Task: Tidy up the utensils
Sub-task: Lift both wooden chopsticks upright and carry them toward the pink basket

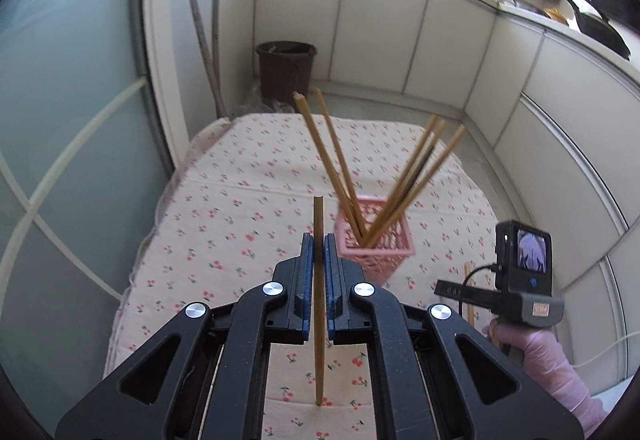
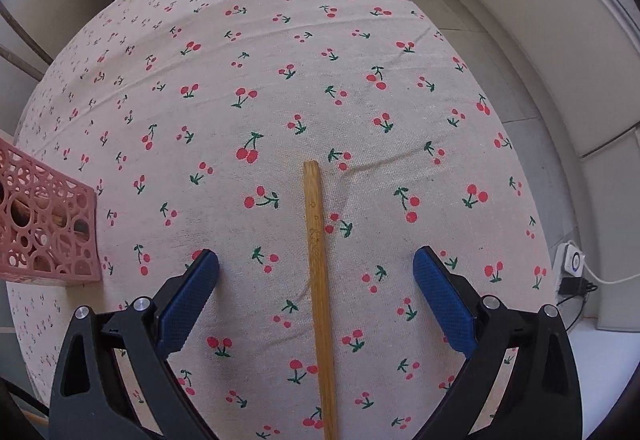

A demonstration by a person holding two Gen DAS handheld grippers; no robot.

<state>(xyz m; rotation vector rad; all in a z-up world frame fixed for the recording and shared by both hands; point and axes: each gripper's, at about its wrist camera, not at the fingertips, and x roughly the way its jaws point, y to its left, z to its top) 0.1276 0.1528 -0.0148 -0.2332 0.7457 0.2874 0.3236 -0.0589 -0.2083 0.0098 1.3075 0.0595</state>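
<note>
My left gripper (image 1: 319, 240) is shut on a wooden chopstick (image 1: 319, 320), which stands upright between the blue pads above the cherry-print cloth (image 1: 240, 199). Just ahead and to the right, a pink perforated basket (image 1: 380, 252) holds several chopsticks (image 1: 340, 167) leaning outward. In the right wrist view my right gripper (image 2: 316, 260) is open, pointing down at the cloth, and another chopstick (image 2: 318, 280) lies flat between its spread fingers without touching them. The pink basket (image 2: 48, 220) shows at that view's left edge. The right-hand tool (image 1: 520, 280) and a gloved hand (image 1: 548, 360) appear at the lower right of the left view.
A brown bin (image 1: 286, 67) stands on the floor behind the table. White cabinets (image 1: 440, 39) line the far and right sides. A power strip with cables (image 2: 572, 268) lies on the floor off the table's right edge.
</note>
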